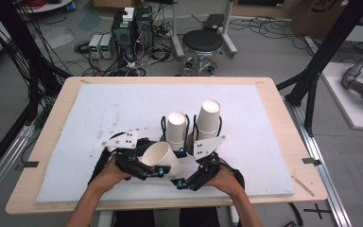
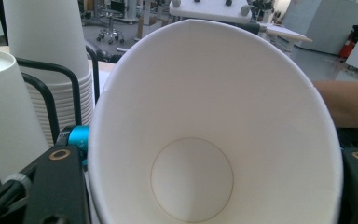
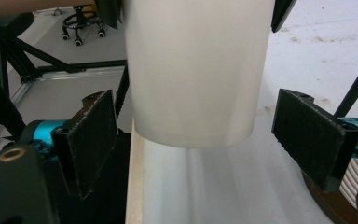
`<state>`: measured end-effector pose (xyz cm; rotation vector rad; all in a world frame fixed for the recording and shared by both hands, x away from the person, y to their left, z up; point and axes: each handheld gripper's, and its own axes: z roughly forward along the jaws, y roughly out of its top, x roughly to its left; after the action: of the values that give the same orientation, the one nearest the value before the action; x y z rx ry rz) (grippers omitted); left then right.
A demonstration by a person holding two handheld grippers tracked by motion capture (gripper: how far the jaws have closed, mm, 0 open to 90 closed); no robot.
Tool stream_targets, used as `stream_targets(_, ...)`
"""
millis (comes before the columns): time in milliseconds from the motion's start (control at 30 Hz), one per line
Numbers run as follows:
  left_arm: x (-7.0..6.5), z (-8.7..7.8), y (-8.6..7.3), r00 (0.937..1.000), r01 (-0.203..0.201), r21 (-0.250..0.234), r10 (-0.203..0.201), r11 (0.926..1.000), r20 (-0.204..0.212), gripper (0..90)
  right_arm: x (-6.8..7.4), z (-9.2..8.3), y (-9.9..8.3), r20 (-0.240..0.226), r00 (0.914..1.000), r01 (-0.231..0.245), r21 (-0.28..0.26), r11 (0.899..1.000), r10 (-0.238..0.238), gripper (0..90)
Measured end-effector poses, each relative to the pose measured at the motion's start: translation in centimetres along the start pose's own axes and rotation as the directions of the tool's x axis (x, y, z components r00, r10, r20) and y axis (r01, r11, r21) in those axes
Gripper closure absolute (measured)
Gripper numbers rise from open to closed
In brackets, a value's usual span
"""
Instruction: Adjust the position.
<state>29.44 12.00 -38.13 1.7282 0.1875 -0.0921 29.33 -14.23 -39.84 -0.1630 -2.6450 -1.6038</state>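
Note:
A white paper cup [image 1: 163,157] lies tilted, mouth toward the person, in my left gripper [image 1: 152,166], which is shut on it. The left gripper view looks straight into this cup [image 2: 205,140], with a black jaw at each lower corner. My right gripper [image 1: 185,173] is open just right of it. In the right gripper view the cup's [image 3: 191,70] closed end hangs between the two black pads [image 3: 91,140], with a gap on each side. Behind the grippers stand two stacks of upturned white cups, the left stack [image 1: 176,128] and the right stack [image 1: 208,118].
Black wire holders [image 1: 192,126] frame both stacks. A white foam mat [image 1: 99,113] covers the wooden table [image 1: 52,118]. Beyond the far edge are a black stool [image 1: 202,43], boxes of electronics [image 1: 132,28] and cables on the floor.

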Motion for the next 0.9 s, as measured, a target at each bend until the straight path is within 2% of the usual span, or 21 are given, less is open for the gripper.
stream_targets(167, 0.0, -0.4, 0.0, 0.9998, -0.003, 0.01, 0.003, 0.9999, -0.018, 30.7, 0.1, -0.4, -0.1, 0.011, 0.9999, -0.007, 0.003, 1.0, 0.006, 14.6)
stream_targets(333, 0.1, -0.9, 0.0, 0.9991, -0.006, 0.031, 0.007, 0.9995, -0.041, 30.8, 0.3, -1.4, -0.6, 0.052, 0.9985, -0.015, 0.005, 1.0, 0.015, 14.6)
stream_targets(533, 0.1, -1.2, 0.0, 0.9978, 0.003, 0.05, 0.0, 0.9987, -0.066, 31.0, 0.3, -2.7, -1.4, 0.109, 0.993, -0.045, -0.017, 0.999, 0.046, 14.7)
stream_targets(767, 0.2, -1.3, 0.2, 0.9956, 0.002, 0.086, 0.006, 0.9963, -0.094, 31.0, 0.4, -4.3, -2.3, 0.203, 0.9759, -0.073, -0.044, 0.996, 0.081, 14.7)
stream_targets(900, 0.1, -1.4, 0.2, 0.994, 0.002, 0.094, 0.009, 0.9956, -0.109, 31.0, 0.5, -5.5, -3.1, 0.262, 0.9572, -0.107, -0.077, 0.991, 0.124, 14.8)
